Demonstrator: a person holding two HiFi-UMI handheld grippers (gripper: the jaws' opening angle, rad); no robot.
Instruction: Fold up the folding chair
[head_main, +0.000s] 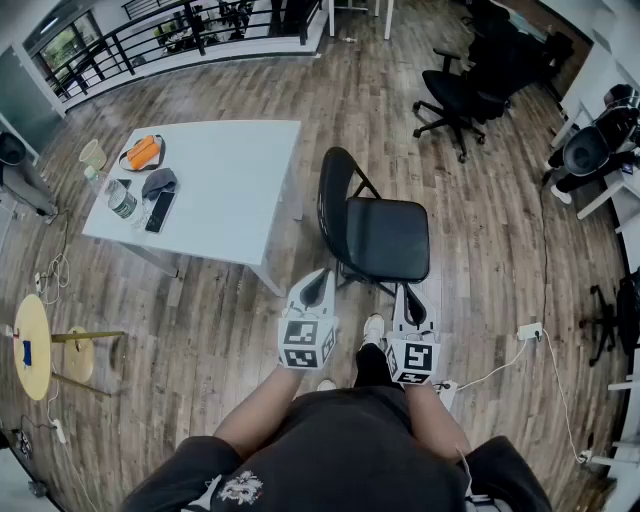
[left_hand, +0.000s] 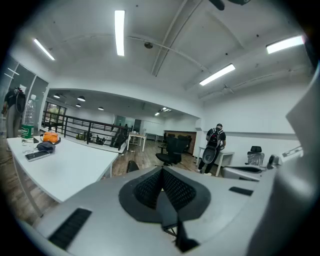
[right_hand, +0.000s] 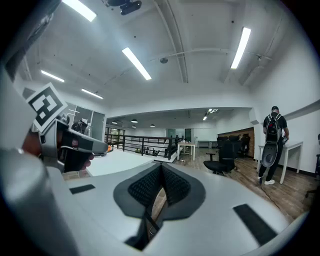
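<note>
Black folding chair (head_main: 385, 238); white desk (head_main: 240, 180) at 9 o'clock of it; brown wood-plank floor (head_main: 490, 240). The left gripper (head_main: 318, 277) and right gripper (head_main: 413, 293) are pale grey with black-and-white square markers, their fingers (left_hand: 147, 188) black, cross-hatched.

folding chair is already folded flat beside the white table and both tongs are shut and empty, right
No: the head view shows the folding chair standing open, seat level, beside the white table. The left tongs and right tongs are shut and empty.

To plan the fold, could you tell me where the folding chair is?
In the head view's centre, the folding chair stands open, just right of the white table and ahead of the left gripper and right gripper.
</note>
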